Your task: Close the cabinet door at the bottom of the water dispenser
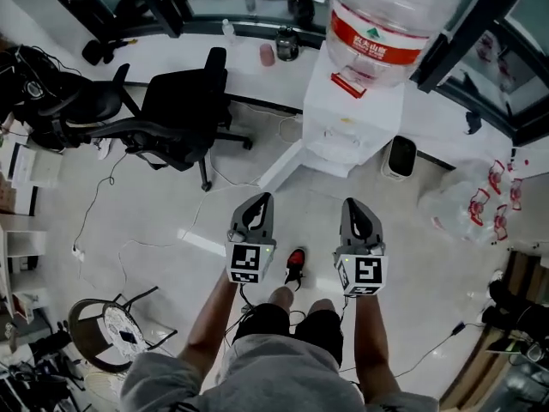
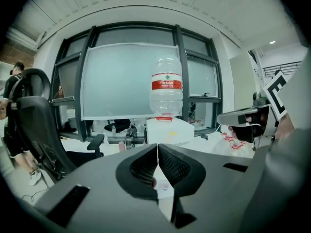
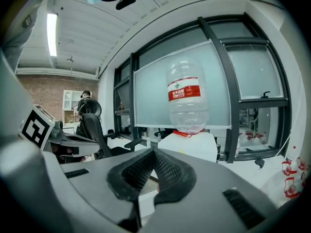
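Left gripper (image 1: 261, 199) and right gripper (image 1: 352, 203) side by side over the floor (image 1: 154, 221), both with jaws pressed together, nothing between. Dispenser (image 1: 352, 118) with bottle (image 1: 386, 20) on top is ahead, well apart from both. Its bottom door (image 1: 281, 166) stands open, swung out toward the chair (image 1: 184, 110).

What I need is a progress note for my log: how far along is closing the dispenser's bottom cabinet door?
Done: nothing yet; the cabinet door at the foot of the water dispenser seems to stand open. In hand: the left gripper and right gripper, both shut and empty, are short of it. Left: reach the door and push it shut.
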`<state>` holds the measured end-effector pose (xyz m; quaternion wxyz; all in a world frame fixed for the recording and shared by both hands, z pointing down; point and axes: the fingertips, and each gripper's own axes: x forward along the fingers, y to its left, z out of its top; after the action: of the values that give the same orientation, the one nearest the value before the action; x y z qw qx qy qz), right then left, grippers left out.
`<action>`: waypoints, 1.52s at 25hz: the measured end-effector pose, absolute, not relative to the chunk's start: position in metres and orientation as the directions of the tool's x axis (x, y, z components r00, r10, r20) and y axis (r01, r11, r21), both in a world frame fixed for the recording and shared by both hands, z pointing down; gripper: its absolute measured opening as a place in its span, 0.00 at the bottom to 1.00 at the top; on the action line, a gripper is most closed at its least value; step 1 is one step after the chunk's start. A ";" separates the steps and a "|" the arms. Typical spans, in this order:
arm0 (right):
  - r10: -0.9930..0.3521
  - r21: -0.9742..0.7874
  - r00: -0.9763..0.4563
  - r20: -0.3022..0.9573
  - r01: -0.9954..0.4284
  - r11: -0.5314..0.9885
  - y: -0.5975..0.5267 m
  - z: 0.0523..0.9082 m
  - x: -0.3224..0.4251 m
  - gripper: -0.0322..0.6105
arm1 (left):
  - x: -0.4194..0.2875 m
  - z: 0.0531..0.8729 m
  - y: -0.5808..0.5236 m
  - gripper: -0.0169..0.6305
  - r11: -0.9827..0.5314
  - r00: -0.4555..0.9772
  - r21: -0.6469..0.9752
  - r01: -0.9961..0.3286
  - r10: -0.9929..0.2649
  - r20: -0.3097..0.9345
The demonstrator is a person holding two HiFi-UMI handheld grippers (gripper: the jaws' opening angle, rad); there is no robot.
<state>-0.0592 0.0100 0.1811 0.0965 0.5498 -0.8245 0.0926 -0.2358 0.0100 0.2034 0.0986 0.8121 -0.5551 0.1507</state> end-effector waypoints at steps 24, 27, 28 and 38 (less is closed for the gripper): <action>-0.680 -0.155 -0.563 0.470 -0.811 0.564 -0.066 0.491 -0.138 0.07 | -0.293 0.502 -0.038 0.06 -0.146 0.136 0.022 -0.989 -0.843 0.521; -0.648 -0.166 -0.589 0.484 -0.789 0.592 -0.068 0.526 -0.149 0.07 | -0.297 0.538 -0.035 0.06 -0.118 0.125 0.047 -0.992 -0.832 0.540; -0.639 -0.169 -0.594 0.488 -0.783 0.598 -0.069 0.537 -0.152 0.07 | -0.299 0.548 -0.034 0.06 -0.114 0.122 0.049 -0.992 -0.829 0.546; -0.557 -0.172 -0.640 0.530 -0.724 0.668 -0.063 0.619 -0.177 0.07 | -0.317 0.636 -0.036 0.07 -0.071 0.084 0.045 -0.996 -0.818 0.569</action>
<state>-0.1771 -0.0634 0.6194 0.2224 0.3613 -0.8858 0.1878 -0.3172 -0.0364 0.6357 0.2192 0.7029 -0.6453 0.2036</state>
